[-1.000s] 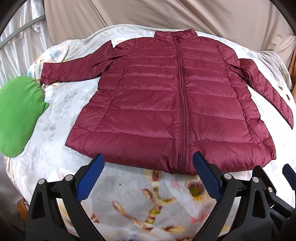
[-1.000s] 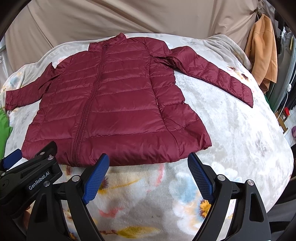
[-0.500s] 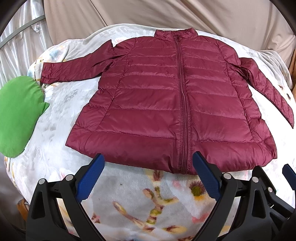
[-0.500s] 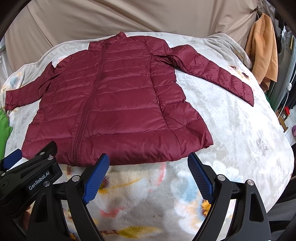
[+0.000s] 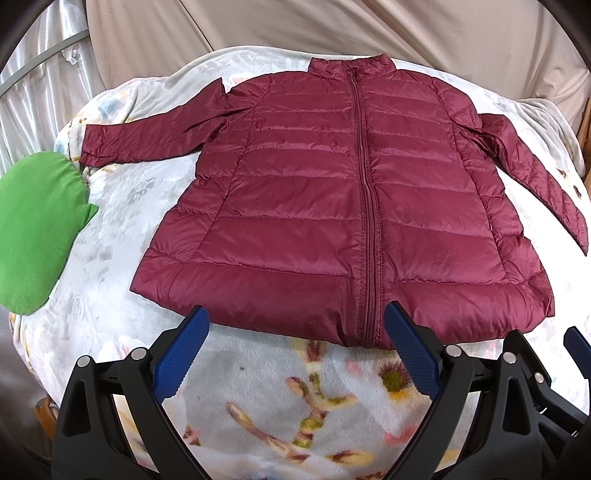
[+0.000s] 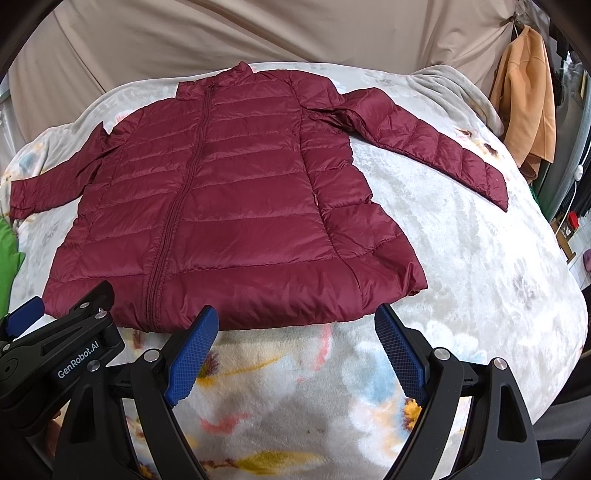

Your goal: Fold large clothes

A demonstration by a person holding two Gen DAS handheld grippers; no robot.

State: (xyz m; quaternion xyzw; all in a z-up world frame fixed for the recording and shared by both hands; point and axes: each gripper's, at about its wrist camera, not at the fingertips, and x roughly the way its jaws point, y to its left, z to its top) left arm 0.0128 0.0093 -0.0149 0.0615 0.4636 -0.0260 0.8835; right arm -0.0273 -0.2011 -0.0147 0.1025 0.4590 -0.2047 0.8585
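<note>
Left wrist view — left tongs (image 5: 295, 345) agape, right tongs (image 6: 295, 343) agape, jacket (image 5: 343, 206) flat just beyond both.

Floral fleece blanket (image 5: 110, 266) over bed; maroon puffer jacket (image 5: 314, 206) flat on it, green cloth (image 5: 33, 229) at left edge

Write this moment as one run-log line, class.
jacket: flat, zipped, sleeves spread, unfolded | left tongs: open, near hem | right tongs: open, near hem | blanket: beneath jacket

Bed covered by floral fleece blanket (image 5: 110, 258). Beige sheet (image 6: 221, 33) draped as backdrop behind it. White curtain (image 5: 33, 92) at left, orange garment (image 6: 528, 96) hanging at right.
</note>
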